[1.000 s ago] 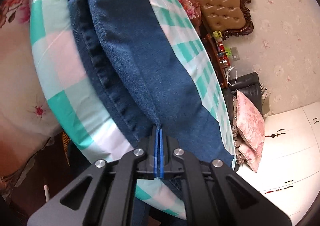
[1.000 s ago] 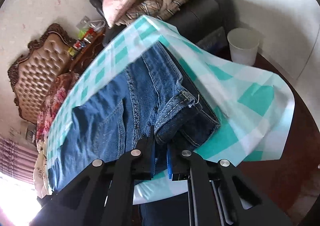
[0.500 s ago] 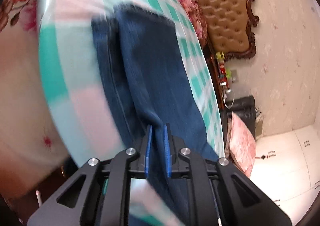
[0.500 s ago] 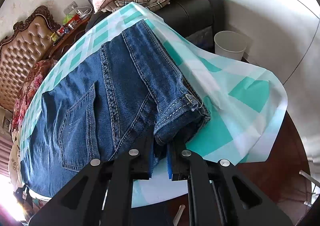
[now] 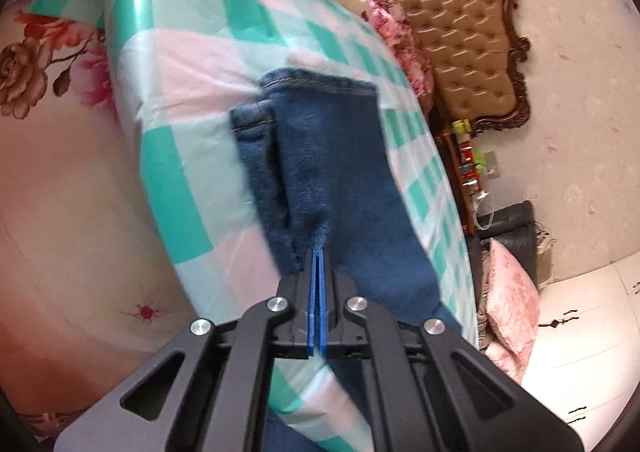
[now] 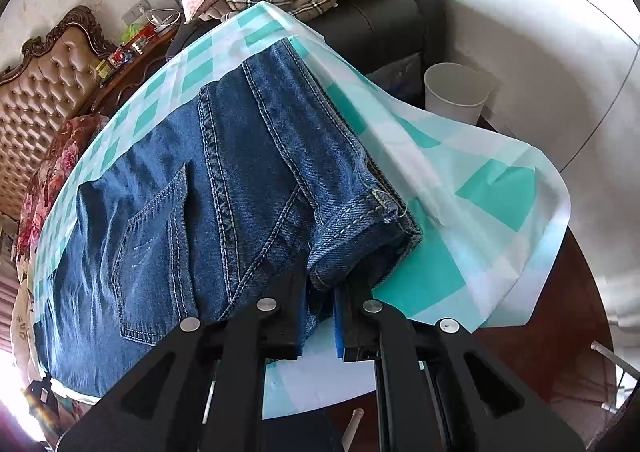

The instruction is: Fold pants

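Left wrist view: the blue denim pants (image 5: 332,179) lie mid-frame on a green-and-white checked cloth (image 5: 192,63), stitched hems uppermost; the left gripper (image 5: 319,252) pinches a fuzzy fabric ridge. Right wrist view: pants (image 6: 192,187), waistband lower centre, thick seams and pocket showing, clamped by the right gripper (image 6: 322,292).

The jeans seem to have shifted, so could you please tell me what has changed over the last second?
The left gripper briefly parted its jaws, then re-pinched a fold of the jeans; the leg hems now sit nearer it. The right gripper dropped closer, the waistband lying flatter on the checked cloth. Both grippers stay clamped on denim.
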Action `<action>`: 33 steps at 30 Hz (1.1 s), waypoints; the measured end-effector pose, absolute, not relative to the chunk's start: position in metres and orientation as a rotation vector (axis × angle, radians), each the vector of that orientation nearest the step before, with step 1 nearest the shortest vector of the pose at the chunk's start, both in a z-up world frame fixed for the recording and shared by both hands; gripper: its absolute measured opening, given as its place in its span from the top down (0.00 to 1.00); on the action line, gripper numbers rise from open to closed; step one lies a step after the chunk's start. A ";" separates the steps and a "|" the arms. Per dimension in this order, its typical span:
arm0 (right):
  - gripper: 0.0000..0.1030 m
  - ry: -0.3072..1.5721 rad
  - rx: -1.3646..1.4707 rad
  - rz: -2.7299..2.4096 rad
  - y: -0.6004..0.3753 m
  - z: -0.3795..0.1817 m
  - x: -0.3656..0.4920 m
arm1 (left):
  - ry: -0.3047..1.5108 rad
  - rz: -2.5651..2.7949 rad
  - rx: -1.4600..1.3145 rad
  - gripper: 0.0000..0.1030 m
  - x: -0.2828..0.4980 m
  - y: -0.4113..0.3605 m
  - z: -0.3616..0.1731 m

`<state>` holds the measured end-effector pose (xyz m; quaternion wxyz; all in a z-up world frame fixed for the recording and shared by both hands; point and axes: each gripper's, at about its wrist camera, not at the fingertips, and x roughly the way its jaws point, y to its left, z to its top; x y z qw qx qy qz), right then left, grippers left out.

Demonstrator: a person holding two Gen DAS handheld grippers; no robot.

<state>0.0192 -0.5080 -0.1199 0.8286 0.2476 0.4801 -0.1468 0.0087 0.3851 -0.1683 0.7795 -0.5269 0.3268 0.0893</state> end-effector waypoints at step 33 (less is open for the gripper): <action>0.91 1.012 0.531 -0.299 -0.508 -0.117 0.017 | 0.663 0.295 -1.140 0.99 0.026 0.435 -0.144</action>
